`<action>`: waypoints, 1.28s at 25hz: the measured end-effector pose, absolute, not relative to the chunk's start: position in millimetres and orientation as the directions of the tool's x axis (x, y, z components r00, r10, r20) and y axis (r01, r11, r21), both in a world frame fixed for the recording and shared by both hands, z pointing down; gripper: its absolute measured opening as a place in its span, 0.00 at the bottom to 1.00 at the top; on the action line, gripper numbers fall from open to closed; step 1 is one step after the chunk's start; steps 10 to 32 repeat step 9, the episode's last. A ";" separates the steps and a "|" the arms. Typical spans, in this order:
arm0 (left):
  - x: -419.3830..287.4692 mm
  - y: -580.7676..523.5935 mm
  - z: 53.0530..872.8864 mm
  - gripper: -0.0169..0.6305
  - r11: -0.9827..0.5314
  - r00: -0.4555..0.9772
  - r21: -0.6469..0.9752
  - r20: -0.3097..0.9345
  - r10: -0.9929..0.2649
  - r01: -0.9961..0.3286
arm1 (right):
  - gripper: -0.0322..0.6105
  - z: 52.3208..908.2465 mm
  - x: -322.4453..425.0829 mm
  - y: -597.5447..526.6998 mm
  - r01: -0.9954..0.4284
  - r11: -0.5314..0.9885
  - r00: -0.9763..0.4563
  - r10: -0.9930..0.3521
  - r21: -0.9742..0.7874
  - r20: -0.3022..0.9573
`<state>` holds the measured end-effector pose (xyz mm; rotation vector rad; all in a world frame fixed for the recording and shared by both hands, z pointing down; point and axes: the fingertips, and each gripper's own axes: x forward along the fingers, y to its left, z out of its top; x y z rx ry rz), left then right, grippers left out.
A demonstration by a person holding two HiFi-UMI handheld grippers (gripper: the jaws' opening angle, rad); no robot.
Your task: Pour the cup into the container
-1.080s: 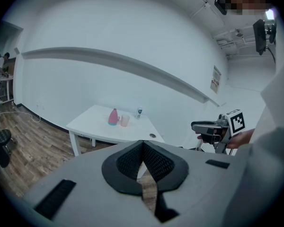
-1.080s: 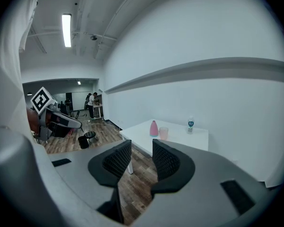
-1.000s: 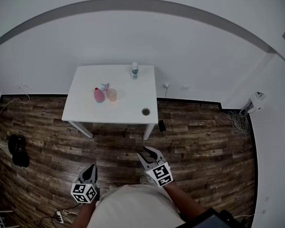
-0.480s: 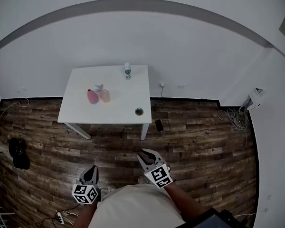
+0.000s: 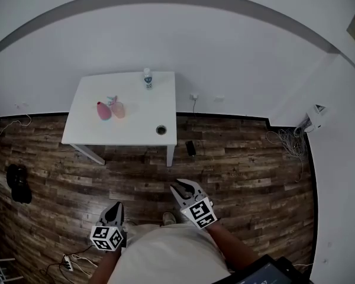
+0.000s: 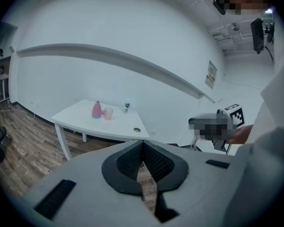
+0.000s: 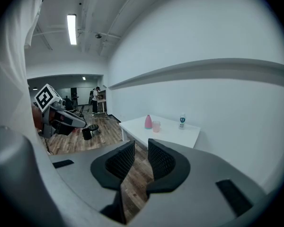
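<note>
Wooden floor (image 5: 254, 170) lies between me and the white tabletop (image 5: 130, 126), which stands far off on the left, by the wall. On it the pale cup (image 5: 118, 109) stands upright, just beside a pink bottle (image 5: 103, 110) on its left. A small clear bottle (image 5: 147, 78) stands at the far edge. A small round thing (image 5: 161, 129) sits by the near right corner. I cannot tell which of these is the container, or if the cup has anything in it.

My left gripper (image 5: 116, 206) and right gripper (image 5: 183, 187) are both near me, over the floor and well apart from the tabletop. The left fingers (image 6: 131, 161) are pressed together with nothing between them. The right fingers (image 7: 120, 161) have just been closing, down to a thin slit with nothing in it.

I think this fits two things. I may be on my way to the cup, or the cup may be poured and set back down. From here neither gripper can reach it.
</note>
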<state>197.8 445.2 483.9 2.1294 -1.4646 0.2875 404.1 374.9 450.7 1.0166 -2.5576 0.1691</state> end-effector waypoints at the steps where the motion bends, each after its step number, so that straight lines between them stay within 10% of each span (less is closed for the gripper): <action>1: 200.4 448.4 485.8 0.04 -0.261 0.385 0.309 0.462 -0.799 -0.914 | 0.17 451.4 407.8 375.4 -0.682 0.731 -0.667 -0.634 0.023 0.392; 32: 202.8 460.0 498.2 0.04 -0.215 0.355 0.321 0.487 -0.798 -0.922 | 0.17 451.8 409.3 374.4 -0.668 0.744 -0.687 -0.619 0.004 0.382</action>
